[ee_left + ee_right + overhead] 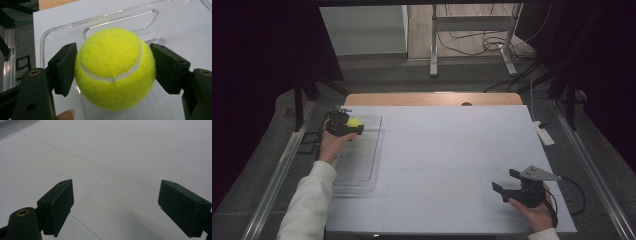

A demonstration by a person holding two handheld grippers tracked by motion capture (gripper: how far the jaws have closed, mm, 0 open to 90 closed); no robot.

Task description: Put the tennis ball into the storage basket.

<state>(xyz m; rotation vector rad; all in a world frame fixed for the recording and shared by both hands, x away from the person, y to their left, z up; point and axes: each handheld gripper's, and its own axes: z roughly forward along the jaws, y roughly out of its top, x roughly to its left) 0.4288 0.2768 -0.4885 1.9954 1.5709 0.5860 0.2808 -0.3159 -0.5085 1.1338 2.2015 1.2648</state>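
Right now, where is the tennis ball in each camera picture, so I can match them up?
High view: the tennis ball sits far left, in the left gripper, over the far end of the clear tray.
Left gripper view: it sits dead centre, pressed between the two black jaws.
Right gripper view: it looks across bare white table between open jaws.
Shared landmark: the clear tray's rim.

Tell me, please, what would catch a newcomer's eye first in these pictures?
The bright yellow tennis ball stands out at once, clamped between the black jaws of the left gripper above the clear plastic tray at the table's left edge. Next comes the right gripper, held low at the near right over the bare white tabletop, its jaws wide apart with nothing between them.
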